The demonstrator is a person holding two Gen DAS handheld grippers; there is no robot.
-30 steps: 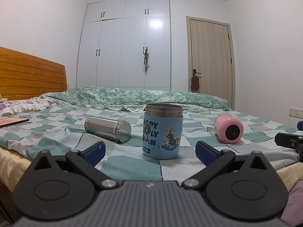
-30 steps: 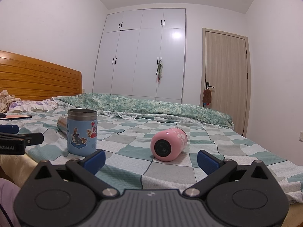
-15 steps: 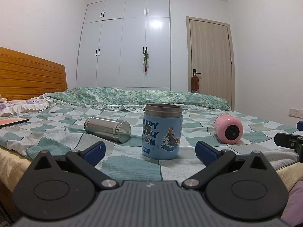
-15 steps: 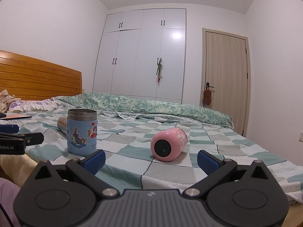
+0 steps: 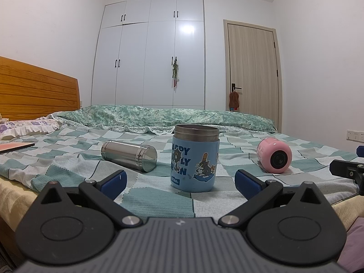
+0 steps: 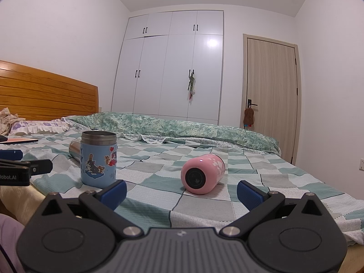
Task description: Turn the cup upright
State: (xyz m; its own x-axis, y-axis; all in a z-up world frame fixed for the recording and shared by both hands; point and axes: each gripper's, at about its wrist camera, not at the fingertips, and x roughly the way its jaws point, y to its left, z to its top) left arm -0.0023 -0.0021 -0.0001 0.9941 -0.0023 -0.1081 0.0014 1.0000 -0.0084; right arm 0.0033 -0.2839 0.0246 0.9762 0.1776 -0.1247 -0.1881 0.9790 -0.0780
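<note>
A: How does the left gripper stand?

B: Its blue pads are spread wide, with nothing between them. It hangs low at the near edge of the bed, pointing across the quilt.

A: And the right gripper?

B: The same: its blue pads are far apart and empty, at the bed's near edge. In the left view its tip shows at the far right border; in the right view the left one shows at the far left border.

A: What lies straight ahead of the left one?

B: The blue cup, upright on the quilt with its steel rim on top and cartoon prints on its side. It stands just beyond the pads, about midway between them, touching neither.

A: Left of that?

B: The steel flask, lying on its side close to the blue cup but apart from it. In the right view most of it is hidden behind that cup.

A: And the pink cup?

B: On its side on the quilt, just ahead of the right gripper, its dark round end facing the camera. It is well apart from the blue cup, to that cup's right.

A: Further out?

B: A rolled green blanket across the far side, a wooden headboard at left, white wardrobes and a door behind.
</note>
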